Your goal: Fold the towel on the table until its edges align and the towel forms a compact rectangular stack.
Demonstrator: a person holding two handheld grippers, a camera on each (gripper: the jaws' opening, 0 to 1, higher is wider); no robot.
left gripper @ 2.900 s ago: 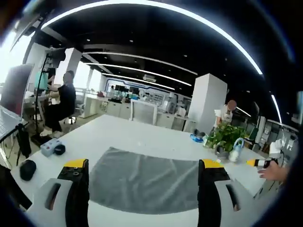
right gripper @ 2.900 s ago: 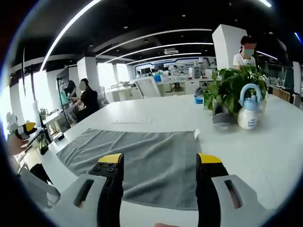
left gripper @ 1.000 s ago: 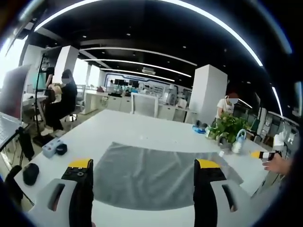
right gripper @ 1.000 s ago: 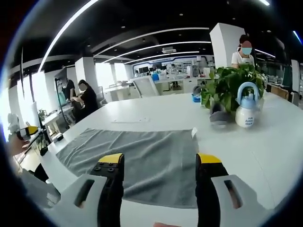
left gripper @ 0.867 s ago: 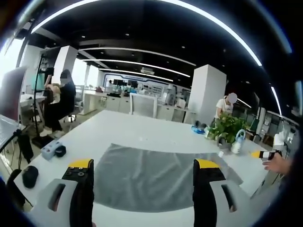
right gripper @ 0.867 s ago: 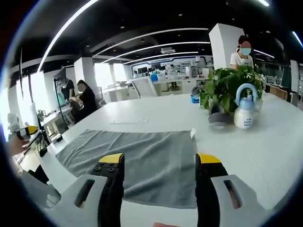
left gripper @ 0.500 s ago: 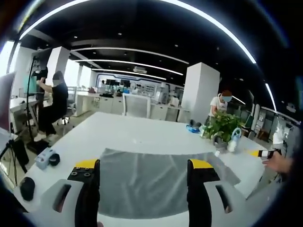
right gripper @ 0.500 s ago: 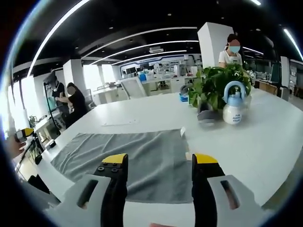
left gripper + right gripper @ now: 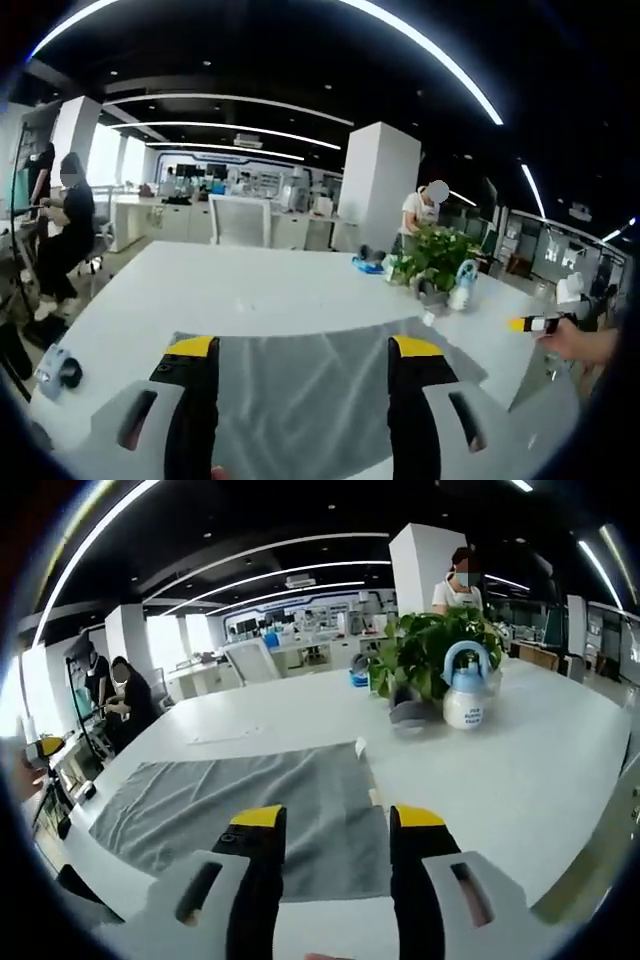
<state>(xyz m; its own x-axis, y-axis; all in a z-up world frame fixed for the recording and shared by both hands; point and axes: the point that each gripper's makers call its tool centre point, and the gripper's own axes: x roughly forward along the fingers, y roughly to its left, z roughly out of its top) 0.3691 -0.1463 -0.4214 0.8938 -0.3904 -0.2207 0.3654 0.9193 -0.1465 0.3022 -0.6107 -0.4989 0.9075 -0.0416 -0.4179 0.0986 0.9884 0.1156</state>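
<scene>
A grey towel (image 9: 300, 375) lies spread flat on the white table (image 9: 250, 285). My left gripper (image 9: 302, 350) hovers open over the towel's near edge, nothing between its yellow-tipped jaws. In the right gripper view the towel (image 9: 230, 800) stretches to the left, and a small white tag (image 9: 360, 747) sticks up at its far corner. My right gripper (image 9: 338, 820) stands open above the towel's near right corner and holds nothing. The right gripper (image 9: 530, 323) also shows in a hand at the right of the left gripper view. The left gripper (image 9: 45, 748) shows at the left edge of the right gripper view.
A potted plant (image 9: 430, 650), a white spray bottle with a blue handle (image 9: 463, 695) and a dark bowl (image 9: 408, 712) stand past the towel's right end. A small device (image 9: 60, 368) lies near the table's left edge. People sit and stand in the background.
Both views have swung, so the plant and bottle sit further left in each. The jaws of both grippers stand somewhat closer together than before. The towel lies as it did.
</scene>
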